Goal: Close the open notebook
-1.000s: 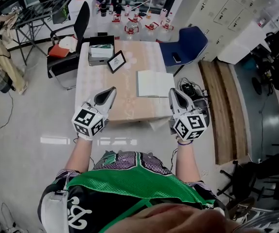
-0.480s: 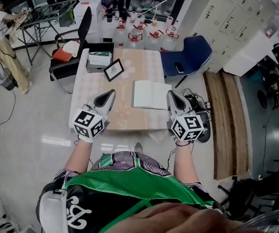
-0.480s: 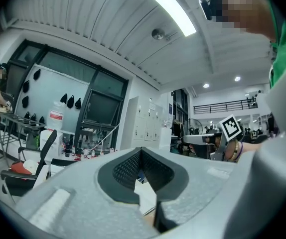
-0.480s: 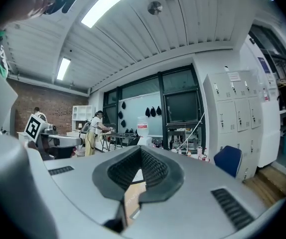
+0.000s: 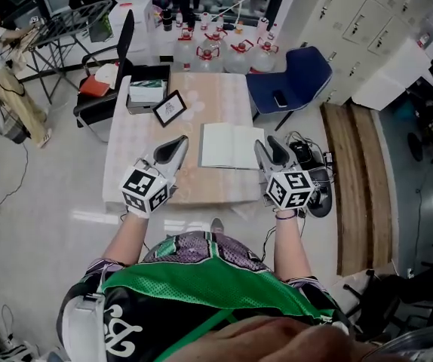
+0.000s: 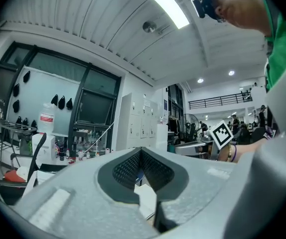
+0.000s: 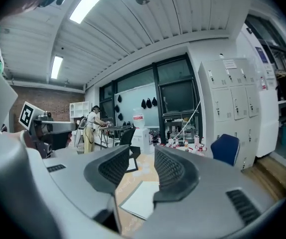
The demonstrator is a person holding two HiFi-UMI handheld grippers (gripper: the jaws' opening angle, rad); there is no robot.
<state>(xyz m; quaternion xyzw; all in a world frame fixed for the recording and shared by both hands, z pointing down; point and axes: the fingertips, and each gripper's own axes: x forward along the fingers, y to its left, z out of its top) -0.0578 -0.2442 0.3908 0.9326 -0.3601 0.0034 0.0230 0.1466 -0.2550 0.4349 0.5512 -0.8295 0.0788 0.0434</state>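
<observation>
Table (image 5: 137,138): notebook (image 5: 230,145) open, prob. untouched.

The person wears a green mesh jersey (image 5: 201,296) with black-and-white trim and a purple wristband (image 5: 285,216); the grey left gripper (image 5: 176,146) and right gripper (image 5: 268,145) have dark ribbed pads (image 7: 114,168) and white cubes (image 5: 147,189) with black square markers.

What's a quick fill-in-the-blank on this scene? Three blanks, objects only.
1. The notebook on the table lies ____.
2. In the head view, the framed picture stands to the notebook's ____.
3. The chair beyond the table's right side is coloured ____.
Missing words: open; left; blue.
</observation>
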